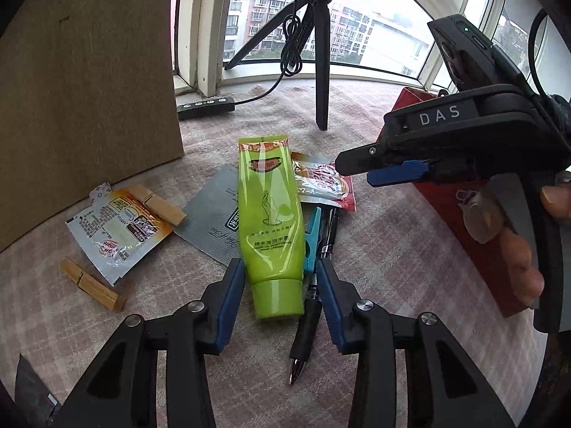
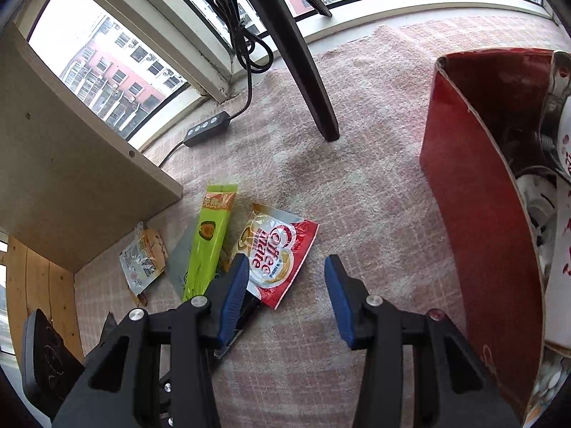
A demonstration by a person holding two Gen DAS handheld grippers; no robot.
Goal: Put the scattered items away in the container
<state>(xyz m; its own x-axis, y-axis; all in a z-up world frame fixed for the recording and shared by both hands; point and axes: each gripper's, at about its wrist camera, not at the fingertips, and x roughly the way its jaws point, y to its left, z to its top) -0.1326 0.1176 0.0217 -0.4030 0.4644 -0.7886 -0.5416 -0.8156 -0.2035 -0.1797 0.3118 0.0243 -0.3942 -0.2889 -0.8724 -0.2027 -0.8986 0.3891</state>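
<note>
Left wrist view had a pretty cluttered patch of the pinkish checked cloth [image 1: 374,242]. Going from the left: a big cardboard panel [image 1: 89,89] stood along the left edge, then a torn creamer sachet [image 1: 117,228] lay between two wooden clothespins [image 1: 92,287], one poking out from under its top, the other just below it. Next a grey foil packet [image 1: 210,224], half under the green hand cream tube [image 1: 269,221], cap end toward the camera. The left gripper [image 1: 282,278] sat around that cap end with its blue pads at a middling gap; the left pad looked right against the tube, the right pad seemed off it, so not a grip as far as I could tell. A teal clip [image 1: 312,239] and a black pen [image 1: 308,324] were squeezed between the tube and the right pad, kind of in the way. Past the tube's top a red-and-white coffee creamer sachet [image 1: 323,183], then the right gripper [image 1: 392,166] hanging above it, held by a hand [image 1: 506,235], and the red box [image 1: 460,235] at the right edge of the cloth. A tripod [image 1: 319,67] stood at the back by the window.

Right wrist view: right gripper [image 2: 287,281] was partly open with nothing between the pads, left pad over the creamer sachet [image 2: 274,256], red box [image 2: 474,192] off to the right, already with stuff inside.
</note>
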